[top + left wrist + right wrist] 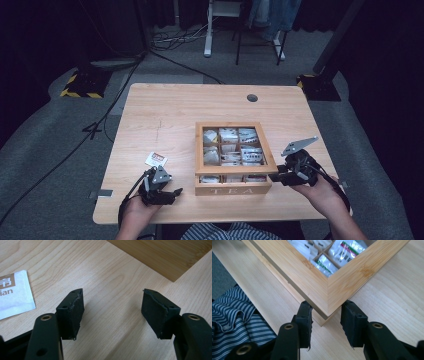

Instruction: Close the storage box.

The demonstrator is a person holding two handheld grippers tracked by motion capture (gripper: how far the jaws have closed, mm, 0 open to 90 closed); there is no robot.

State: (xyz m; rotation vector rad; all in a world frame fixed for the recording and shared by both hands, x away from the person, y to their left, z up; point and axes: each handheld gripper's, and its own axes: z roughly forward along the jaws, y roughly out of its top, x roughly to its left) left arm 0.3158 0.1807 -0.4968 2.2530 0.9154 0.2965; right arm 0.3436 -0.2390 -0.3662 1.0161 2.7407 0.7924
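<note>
right gripper (325,325): jaws parted, straddling the near right corner of the tea box lid (342,282). the lid corner sits between the pads; the left pad looks to be against the lid's edge, the right pad just beside the other edge, a thin gap showing. cannot tell if either pad presses. the lid is a bamboo frame with a clear pane, and tea bags (347,250) show through it in their compartments. the lid corner overhangs the box body below it, a dark slit between the two.

in the high view the right gripper (278,175) is held at the right near corner of the tea box (233,187), the hand (322,192) behind it at the table's near right edge. striped cloth (234,322) of the person's clothing lies below the table edge.

left gripper (112,312): jaws spread wide, nothing between them, bare table (110,285) under the pads. a white tea sachet (13,293) lies flat on the table just left of the left pad, not touching it. a corner of the box side shows far right.

high view: left gripper (172,192) low over the table, near left of the box, sachet (156,159) just beyond it. the box stands centre right on the wooden table.
</note>
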